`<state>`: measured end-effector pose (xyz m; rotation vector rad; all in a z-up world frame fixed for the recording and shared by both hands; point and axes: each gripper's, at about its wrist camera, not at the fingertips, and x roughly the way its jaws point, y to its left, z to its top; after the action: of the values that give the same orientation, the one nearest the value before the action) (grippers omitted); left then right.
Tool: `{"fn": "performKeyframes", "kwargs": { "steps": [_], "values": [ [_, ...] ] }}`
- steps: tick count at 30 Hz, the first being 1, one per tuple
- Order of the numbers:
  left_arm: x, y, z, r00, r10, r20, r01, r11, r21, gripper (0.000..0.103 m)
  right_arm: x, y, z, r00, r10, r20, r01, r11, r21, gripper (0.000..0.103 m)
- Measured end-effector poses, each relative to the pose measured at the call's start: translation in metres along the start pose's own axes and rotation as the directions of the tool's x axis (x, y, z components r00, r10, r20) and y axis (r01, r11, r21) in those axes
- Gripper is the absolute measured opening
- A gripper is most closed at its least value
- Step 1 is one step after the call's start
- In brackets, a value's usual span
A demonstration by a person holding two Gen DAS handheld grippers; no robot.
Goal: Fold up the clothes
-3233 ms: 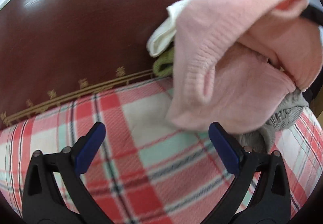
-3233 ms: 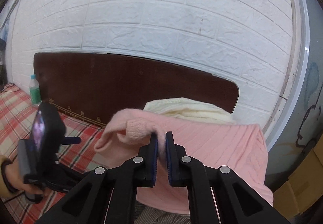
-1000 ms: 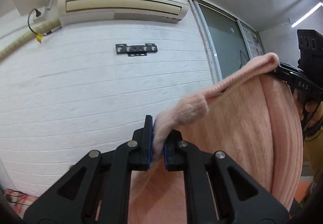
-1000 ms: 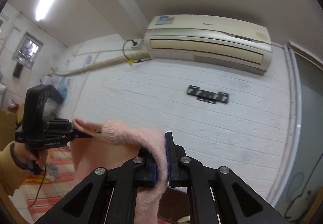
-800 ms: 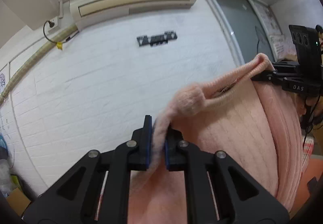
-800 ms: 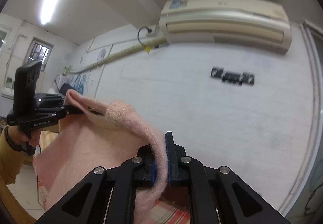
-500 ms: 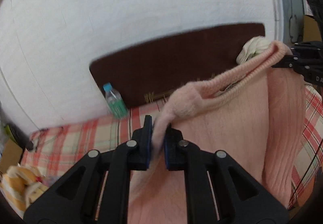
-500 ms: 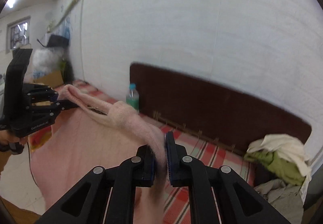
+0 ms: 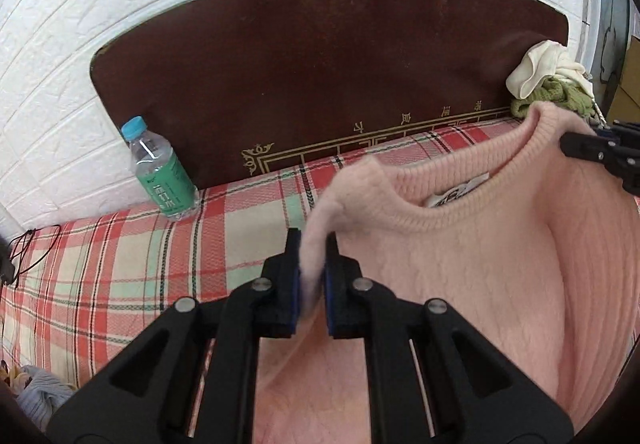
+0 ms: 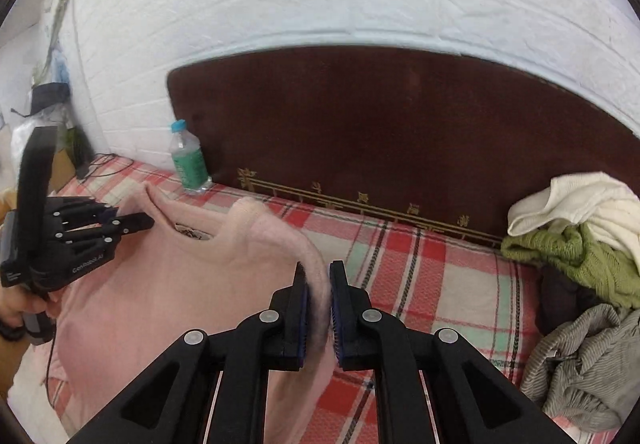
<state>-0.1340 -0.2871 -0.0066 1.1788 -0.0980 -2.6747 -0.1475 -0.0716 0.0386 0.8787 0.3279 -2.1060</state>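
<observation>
Left claw [image 9: 311, 272]: we pinch one sweater [image 9: 460, 244] shoulder.
Right claw [image 10: 318, 296]: pinching the other shoulder.
Why: neckline taut, body spreads flat over the bed [image 9: 120, 256].

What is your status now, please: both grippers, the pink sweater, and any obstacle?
Left gripper and right gripper shut on pink knitted sweater, one shoulder each. Sweater spread over plaid bed sheet. Plastic water bottle and clothes pile lie clear.

sweater [image 9: 460, 264] hem cut off below; label print perhaps illegible.
</observation>
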Motion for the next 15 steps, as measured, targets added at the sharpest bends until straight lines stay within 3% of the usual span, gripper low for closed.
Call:
{"fn": "performKeyframes", "kwargs": {
  "steps": [3, 6, 8, 9, 10, 12, 15],
  "values": [
    [0.038, -0.01, -0.006, 0.997, -0.002, -0.075, 0.003, 1.0, 0.013, 0.02, 0.036, -0.01, -0.009, 0.994, -0.063, -0.089, 0.064, 0.998, 0.012, 0.018],
    [0.052, -0.007, -0.025, 0.997, 0.004, -0.083, -0.004, 1.0, 0.005, 0.028, 0.038, -0.019, -0.025, 0.993, -0.043, -0.111, 0.049, 0.997, 0.053, 0.027],
    [0.039, 0.011, -0.032, 0.999, -0.024, -0.045, 0.022, 0.998, -0.057, 0.042, 0.023, -0.025, -0.034, 0.996, -0.019, -0.091, 0.027, 0.996, 0.084, 0.044],
    [0.029, 0.021, -0.035, 0.999, -0.042, -0.018, 0.04, 0.995, -0.09, 0.052, 0.015, -0.028, -0.038, 0.997, -0.007, -0.08, 0.015, 0.995, 0.099, 0.045],
    [0.019, 0.032, -0.038, 0.998, -0.054, 0.012, 0.055, 0.991, -0.123, 0.069, 0.007, -0.031, -0.042, 0.998, 0.005, -0.069, 0.003, 0.994, 0.113, 0.047],
    [-0.008, 0.054, -0.045, 0.995, -0.05, 0.082, 0.064, 0.981, -0.181, 0.09, -0.021, -0.03, -0.055, 0.999, 0.023, -0.04, -0.018, 0.993, 0.118, 0.053],
    [-0.043, 0.075, -0.065, 0.989, -0.083, 0.124, 0.107, 0.973, -0.205, 0.091, -0.061, -0.016, -0.081, 0.996, 0.083, -0.021, -0.08, 0.991, 0.108, 0.066]
  ]
}}
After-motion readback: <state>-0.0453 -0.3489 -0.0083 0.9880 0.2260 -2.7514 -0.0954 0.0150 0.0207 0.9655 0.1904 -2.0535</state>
